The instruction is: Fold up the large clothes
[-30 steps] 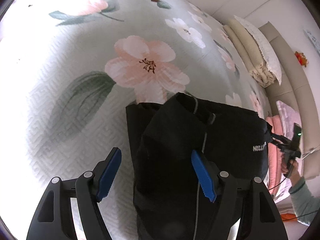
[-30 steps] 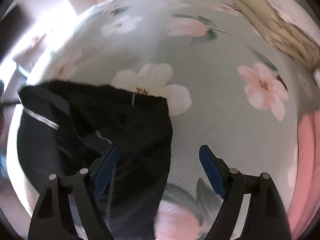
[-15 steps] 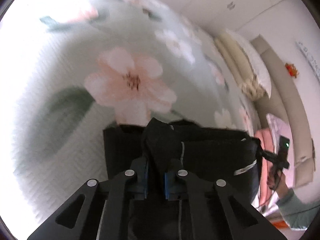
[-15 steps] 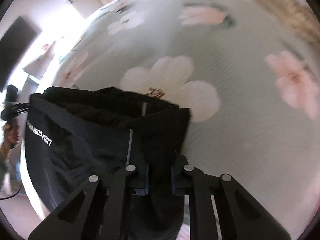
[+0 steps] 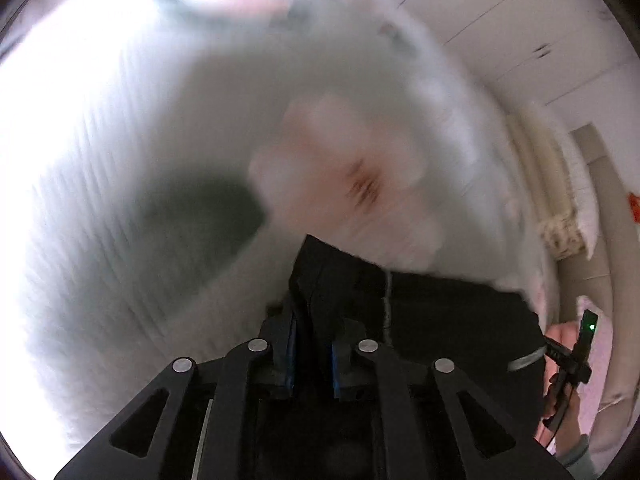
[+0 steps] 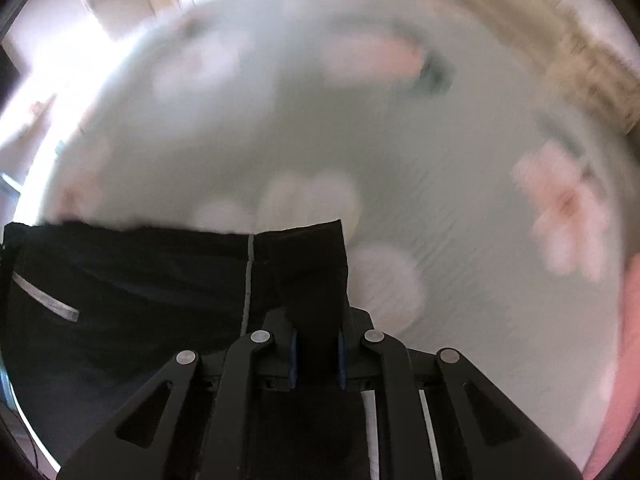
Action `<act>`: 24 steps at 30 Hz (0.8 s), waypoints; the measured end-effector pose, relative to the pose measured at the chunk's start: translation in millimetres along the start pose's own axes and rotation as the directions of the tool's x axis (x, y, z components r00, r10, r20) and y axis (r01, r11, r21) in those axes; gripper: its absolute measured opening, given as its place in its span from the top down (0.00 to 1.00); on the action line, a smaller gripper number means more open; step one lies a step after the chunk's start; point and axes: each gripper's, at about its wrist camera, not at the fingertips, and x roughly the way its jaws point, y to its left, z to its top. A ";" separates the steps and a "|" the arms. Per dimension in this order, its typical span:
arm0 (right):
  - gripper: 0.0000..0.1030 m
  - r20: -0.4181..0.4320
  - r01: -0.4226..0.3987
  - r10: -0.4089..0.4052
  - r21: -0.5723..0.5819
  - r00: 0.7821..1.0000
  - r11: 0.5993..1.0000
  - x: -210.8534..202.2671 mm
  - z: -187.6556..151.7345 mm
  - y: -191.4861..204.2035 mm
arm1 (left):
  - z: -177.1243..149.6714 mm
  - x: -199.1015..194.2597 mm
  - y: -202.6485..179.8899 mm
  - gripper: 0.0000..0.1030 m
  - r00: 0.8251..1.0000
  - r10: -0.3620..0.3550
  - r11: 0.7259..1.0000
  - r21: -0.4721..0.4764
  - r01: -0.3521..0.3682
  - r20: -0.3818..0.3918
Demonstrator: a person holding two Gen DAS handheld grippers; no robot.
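A: Black garment [image 5: 448, 320], location?
B: Stretched between both grippers, above the floral bedspread [image 5: 120, 200].
A: Left gripper [image 5: 312, 356]?
B: Jaws nearly closed, blue pads clamping the garment's left corner fold.
A: Right gripper [image 6: 316, 354]?
B: Likewise pinched shut on the right corner; background blurred.

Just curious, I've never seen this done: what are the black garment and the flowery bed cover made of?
The black garment looks like a thin, matte synthetic sportswear fabric, judging by its grey reflective-looking strips; it bunches softly where each tool pinches it. The flowery bed cover seems a printed, ribbed woven textile, though blur hides detail.
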 end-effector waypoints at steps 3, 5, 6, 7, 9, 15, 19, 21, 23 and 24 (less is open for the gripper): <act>0.85 0.003 0.032 -0.032 0.029 0.999 0.999 3.3 -4.6 4.7 | -2.5 -0.4 8.2 0.82 0.999 -0.043 0.998 -0.033 0.045 0.032; 0.84 -0.018 0.012 -0.011 0.064 1.000 0.998 6.0 -3.1 -2.3 | -0.1 -0.1 16.6 0.81 0.996 -0.090 0.994 -0.066 0.091 0.025; 0.81 -0.026 0.011 -0.009 0.078 1.000 0.997 4.9 -0.9 -6.6 | 1.2 -2.1 19.7 0.80 0.994 -0.107 0.991 -0.080 0.108 0.022; 0.74 -0.033 0.001 0.002 0.101 0.999 0.995 2.8 0.8 -12.3 | 2.6 -4.8 23.7 0.79 0.990 -0.136 0.985 -0.107 0.138 0.019; 0.66 -0.041 -0.068 0.078 0.189 0.996 0.980 -5.1 -0.2 -30.8 | 6.8 -16.5 42.5 0.47 0.979 -0.202 0.961 -0.189 0.204 0.028; 0.59 0.084 -0.271 0.262 0.444 0.961 0.854 -65.7 -35.7 -89.1 | 5.2 -95.3 110.0 0.39 0.955 -0.214 0.897 -0.346 0.274 0.203; 0.31 0.126 -0.254 0.225 0.307 0.966 0.917 -122.3 -56.7 -50.1 | -17.8 -156.6 73.1 0.39 0.973 -0.043 0.976 -0.199 0.090 0.229; 0.25 0.140 -0.281 0.256 0.206 0.957 0.938 -145.1 -68.8 -14.5 | -40.3 -170.4 21.6 0.39 0.979 0.049 0.999 -0.031 -0.044 0.196; 0.25 0.126 -0.246 0.235 0.082 0.964 0.966 -155.1 -79.8 30.8 | -68.4 -172.3 -33.3 0.39 0.981 0.060 0.987 0.135 -0.086 0.184; 0.25 0.119 -0.207 0.203 0.028 0.972 0.978 -156.3 -84.7 52.1 | -90.0 -170.4 -65.6 0.39 0.981 0.041 0.973 0.214 -0.083 0.190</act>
